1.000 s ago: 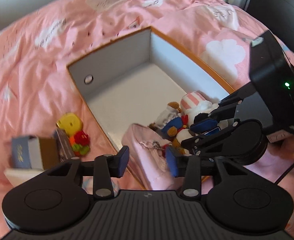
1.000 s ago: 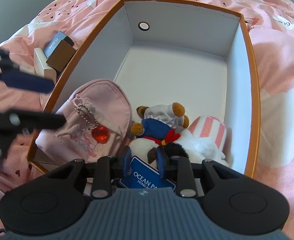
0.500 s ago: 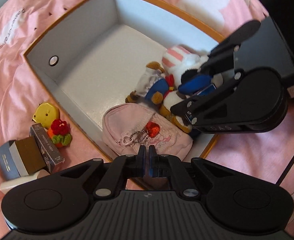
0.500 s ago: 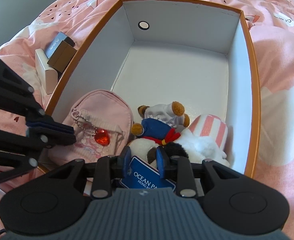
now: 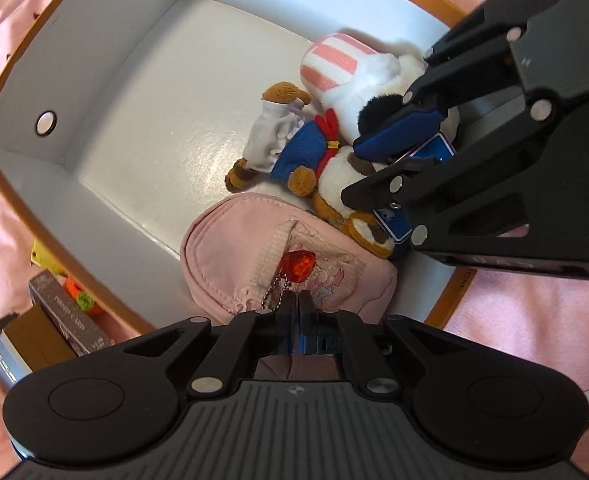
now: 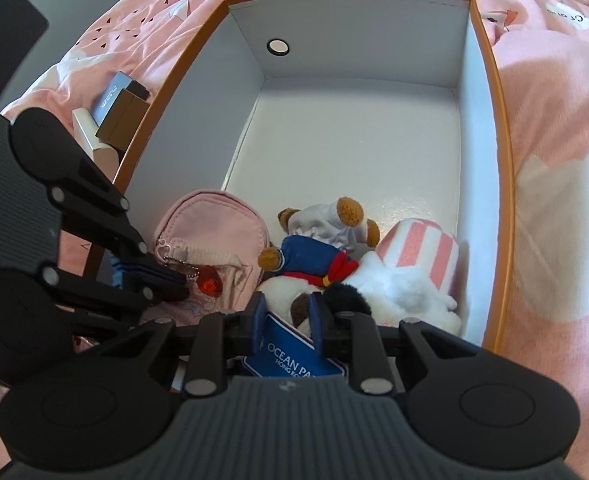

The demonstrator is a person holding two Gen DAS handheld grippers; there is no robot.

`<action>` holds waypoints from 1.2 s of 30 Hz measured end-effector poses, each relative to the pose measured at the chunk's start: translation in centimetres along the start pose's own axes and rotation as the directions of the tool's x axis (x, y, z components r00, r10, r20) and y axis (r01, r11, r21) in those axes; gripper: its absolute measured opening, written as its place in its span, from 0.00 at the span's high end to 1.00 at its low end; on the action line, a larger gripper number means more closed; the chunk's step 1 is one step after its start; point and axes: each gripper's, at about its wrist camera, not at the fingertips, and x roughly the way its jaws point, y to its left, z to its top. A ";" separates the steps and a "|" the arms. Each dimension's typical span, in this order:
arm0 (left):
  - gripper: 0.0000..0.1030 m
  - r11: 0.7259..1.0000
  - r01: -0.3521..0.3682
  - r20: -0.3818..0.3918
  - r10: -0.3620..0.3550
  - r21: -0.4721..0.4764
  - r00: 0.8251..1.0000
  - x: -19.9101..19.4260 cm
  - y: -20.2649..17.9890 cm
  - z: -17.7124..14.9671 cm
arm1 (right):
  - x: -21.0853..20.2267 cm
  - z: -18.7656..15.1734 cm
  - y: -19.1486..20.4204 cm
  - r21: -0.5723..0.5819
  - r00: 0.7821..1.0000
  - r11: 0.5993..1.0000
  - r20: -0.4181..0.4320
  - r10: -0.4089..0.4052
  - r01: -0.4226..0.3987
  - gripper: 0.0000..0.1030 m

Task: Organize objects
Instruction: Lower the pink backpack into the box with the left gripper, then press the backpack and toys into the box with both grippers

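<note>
A white box with an orange rim lies on a pink bed. Inside its near end are a pink pouch with a red heart charm on a bead chain, a bear plush in blue, and a white plush with a pink striped hat. My left gripper is shut just over the pouch by the chain. My right gripper is shut on a white-and-brown plush with a blue "Ocean Park" tag.
Outside the box's left wall lie small boxes: a dark brown one, a blue-grey and brown one, a cream one, and a yellow and orange toy. The far half of the box floor is bare.
My left gripper closed its open fingers, swung over the box and dropped close to the pink pouch beside the charm chain. My right gripper held still on the tagged plush.
</note>
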 end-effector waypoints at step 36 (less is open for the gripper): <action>0.88 0.988 0.091 -0.001 -0.092 -0.124 0.996 0.6 -1.8 -2.4 | 0.0 0.3 0.1 -0.016 0.998 0.999 -0.043 -0.038 0.037 0.84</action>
